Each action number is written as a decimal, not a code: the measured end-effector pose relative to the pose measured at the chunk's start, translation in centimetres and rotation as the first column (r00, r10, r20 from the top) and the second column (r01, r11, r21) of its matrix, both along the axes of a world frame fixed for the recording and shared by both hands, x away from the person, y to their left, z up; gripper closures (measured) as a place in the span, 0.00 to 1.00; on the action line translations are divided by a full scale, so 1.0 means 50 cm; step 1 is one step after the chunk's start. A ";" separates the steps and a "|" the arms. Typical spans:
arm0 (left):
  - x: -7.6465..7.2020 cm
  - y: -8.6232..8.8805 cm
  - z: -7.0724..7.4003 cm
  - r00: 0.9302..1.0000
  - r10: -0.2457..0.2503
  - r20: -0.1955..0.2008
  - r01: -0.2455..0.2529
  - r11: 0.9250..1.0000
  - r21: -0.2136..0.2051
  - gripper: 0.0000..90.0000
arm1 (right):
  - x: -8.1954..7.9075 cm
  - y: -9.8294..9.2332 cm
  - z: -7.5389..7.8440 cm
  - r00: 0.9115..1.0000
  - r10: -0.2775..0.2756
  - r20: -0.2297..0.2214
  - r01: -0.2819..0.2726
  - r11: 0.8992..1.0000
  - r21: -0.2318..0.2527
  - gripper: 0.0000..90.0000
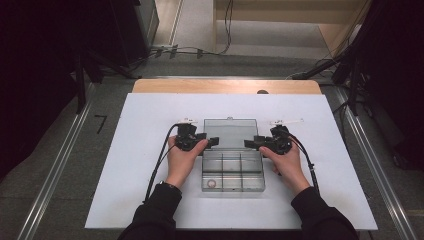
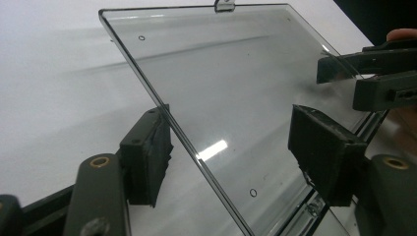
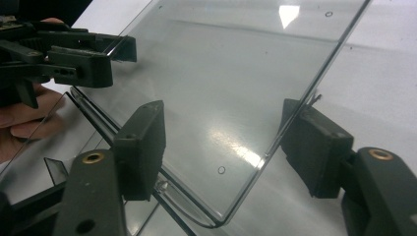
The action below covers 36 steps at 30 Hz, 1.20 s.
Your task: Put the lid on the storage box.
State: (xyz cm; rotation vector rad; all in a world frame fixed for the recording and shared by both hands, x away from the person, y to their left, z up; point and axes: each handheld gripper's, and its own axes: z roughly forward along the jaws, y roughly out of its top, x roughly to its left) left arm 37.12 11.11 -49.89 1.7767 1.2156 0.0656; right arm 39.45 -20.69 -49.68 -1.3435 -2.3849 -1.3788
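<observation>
The clear plastic compartment box is lying on the white board covering the wooden table, its hinged transparent lid swung open and reaching away from the person, directly between the two grippers. The left gripper is coming in from the lid's left edge and the right gripper from its right edge, both about equally near, so neither hand has the advantage. In the left gripper view the lid's edge is running diagonally up between the two black jaws, which are standing spread apart with one pad on each face of the panel and a gap on either side; nothing is being pinched. In the right gripper view the same is showing: the jaws are standing wide on both sides of the lid's other edge, not clamping it. The lid's long axis is running crosswise from one gripper to the other. A small ring is sitting in the box's near-left compartment, nearer the left hand. Closing either gripper on its straddled edge would probably come next.
</observation>
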 end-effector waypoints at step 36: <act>-0.046 0.036 0.057 0.979 -0.090 0.180 0.096 0.995 -0.027 0.80 | -0.051 -0.036 0.044 0.973 0.021 0.230 -0.034 0.998 0.052 0.80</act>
